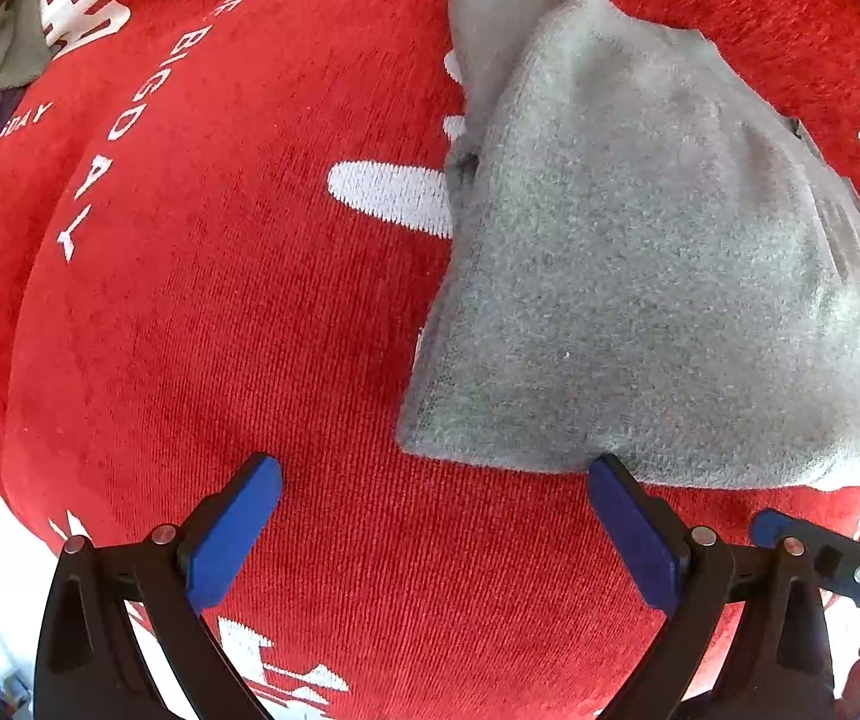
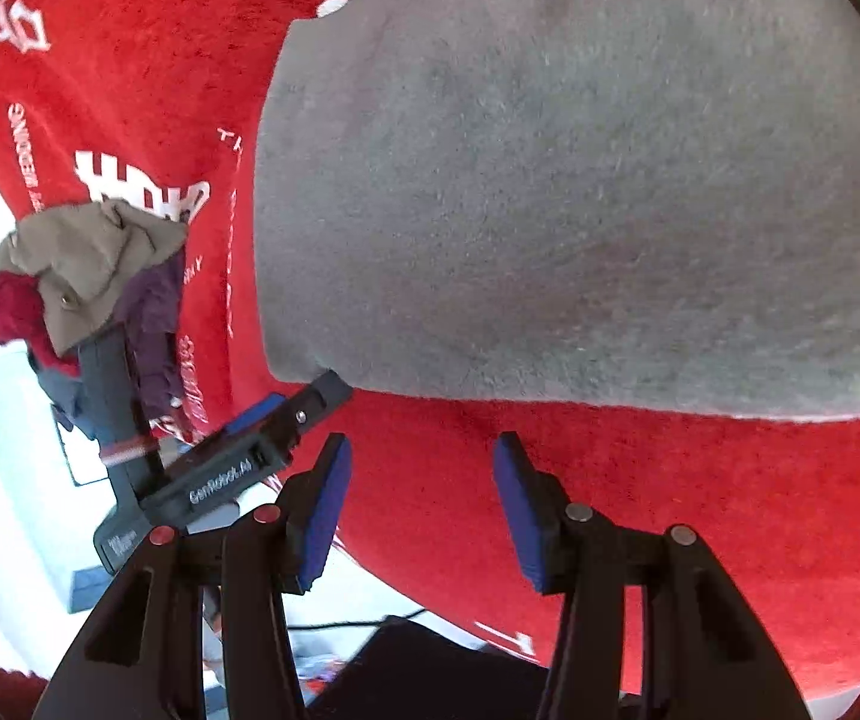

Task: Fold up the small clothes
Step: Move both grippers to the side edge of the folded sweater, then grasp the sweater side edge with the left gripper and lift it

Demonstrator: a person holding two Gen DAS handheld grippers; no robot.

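Note:
A small grey knit garment (image 1: 658, 264) lies folded on a red cloth with white lettering (image 1: 238, 312). My left gripper (image 1: 436, 480) is open and empty, its right fingertip at the garment's near edge. The garment fills the upper right wrist view (image 2: 580, 180). My right gripper (image 2: 424, 456) is open and empty, just short of the garment's near edge. The left gripper also shows in the right wrist view (image 2: 286, 420), touching the garment's near left corner. A fingertip of the right gripper shows at the lower right of the left wrist view (image 1: 772, 525).
A pile of other small clothes (image 2: 88, 282), tan, red, purple and blue, lies at the red cloth's far left. The cloth's edge (image 2: 370, 570) runs close below my right gripper, with floor and a dark object (image 2: 430, 666) beyond.

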